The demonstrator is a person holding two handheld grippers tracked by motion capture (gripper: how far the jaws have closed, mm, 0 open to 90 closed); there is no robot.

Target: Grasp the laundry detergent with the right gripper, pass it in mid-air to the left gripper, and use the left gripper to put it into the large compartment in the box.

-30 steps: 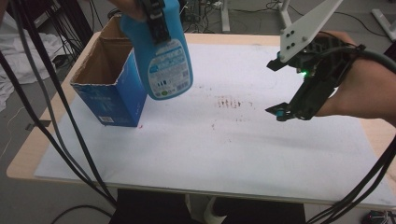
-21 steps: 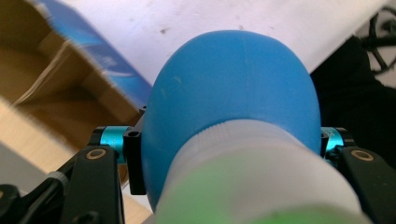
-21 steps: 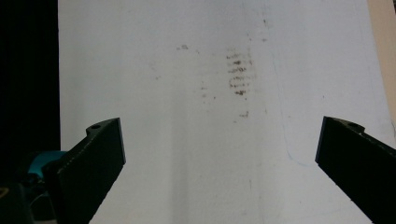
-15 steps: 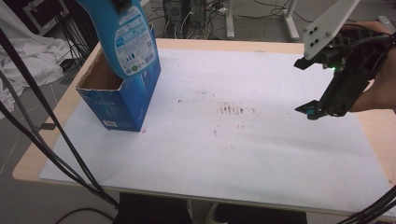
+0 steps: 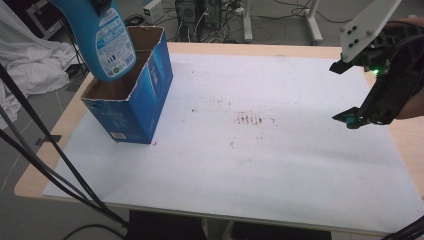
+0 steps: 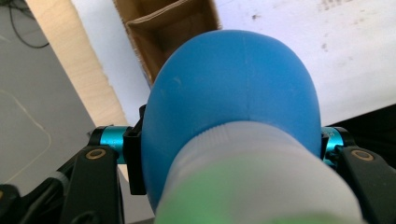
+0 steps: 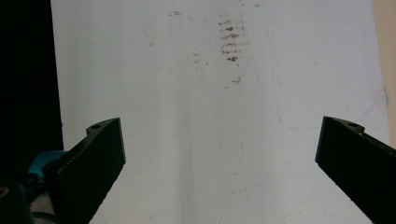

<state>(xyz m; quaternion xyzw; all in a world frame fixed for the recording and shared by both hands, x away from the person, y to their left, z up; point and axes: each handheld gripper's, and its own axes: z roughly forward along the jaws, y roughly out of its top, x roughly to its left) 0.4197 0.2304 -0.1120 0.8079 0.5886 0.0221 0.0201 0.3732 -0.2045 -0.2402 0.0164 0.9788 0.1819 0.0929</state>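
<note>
A blue bottle (image 5: 102, 40) with a printed label hangs tilted over the open top of a blue cardboard box (image 5: 132, 100) at the table's left. My left gripper (image 6: 229, 149) is shut on the bottle (image 6: 233, 93) near its white neck, one jaw on each side. Below it lies the box's brown inside (image 6: 163, 28). My right gripper (image 5: 343, 95) hovers over the right side of the table, held by a hand. In its own view my right gripper (image 7: 219, 154) stands open with nothing between its jaws.
A white mat (image 5: 250, 165) covers the wooden table, with dark smudges (image 5: 248, 119) near its middle. Black cables cross the lower left. White cloth (image 5: 30, 65) lies on the floor at the left, and table legs and cords stand beyond the far edge.
My left gripper has carried the bottle leftward, from the box's right side to over its open top. My right gripper has drifted right, away from the smudges, still open.
</note>
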